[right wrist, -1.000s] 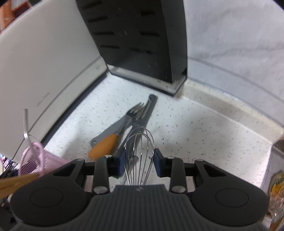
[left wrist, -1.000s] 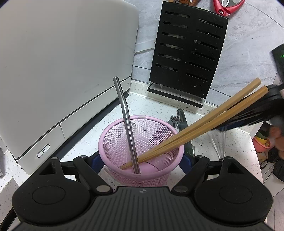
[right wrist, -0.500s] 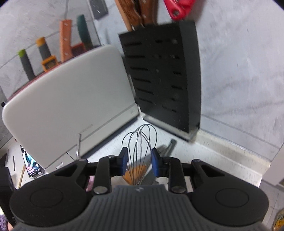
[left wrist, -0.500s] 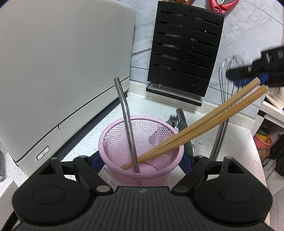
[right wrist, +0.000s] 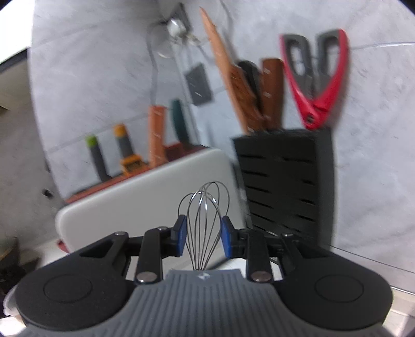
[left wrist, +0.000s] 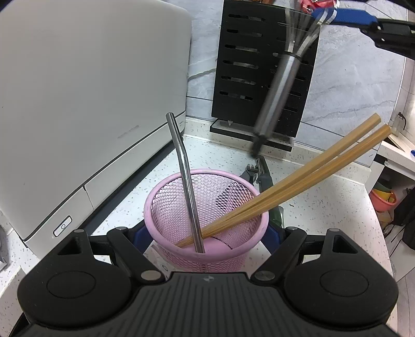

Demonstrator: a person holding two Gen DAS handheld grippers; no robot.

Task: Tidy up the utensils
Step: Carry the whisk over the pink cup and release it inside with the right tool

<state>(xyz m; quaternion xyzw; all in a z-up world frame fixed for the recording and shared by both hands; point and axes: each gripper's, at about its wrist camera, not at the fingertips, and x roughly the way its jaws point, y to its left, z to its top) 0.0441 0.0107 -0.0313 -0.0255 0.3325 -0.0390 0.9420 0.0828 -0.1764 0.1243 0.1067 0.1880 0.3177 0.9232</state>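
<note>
My left gripper (left wrist: 207,234) is shut on a pink mesh cup (left wrist: 166,204), its blue pads pressed against both sides. A bent metal straw (left wrist: 184,176) and a pair of wooden chopsticks (left wrist: 311,168) lean inside the cup. My right gripper (right wrist: 203,233) is shut on the wire loops of a steel whisk (right wrist: 205,204). In the left wrist view the right gripper (left wrist: 345,18) is high at the top right. The whisk's handle (left wrist: 278,88) hangs down and to the left, blurred, in front of the knife block and above the counter behind the cup.
A large white appliance (left wrist: 90,90) fills the left side. A black knife block (right wrist: 285,186) with wooden handles and red scissors (right wrist: 316,77) stands at the back wall. Dark utensils (left wrist: 260,172) lie behind the cup. The speckled counter's edge (left wrist: 376,207) curves at the right.
My right gripper has lifted the whisk off the counter and tipped upward, so it now hangs in front of the knife block. The left gripper and the cup have stayed put.
</note>
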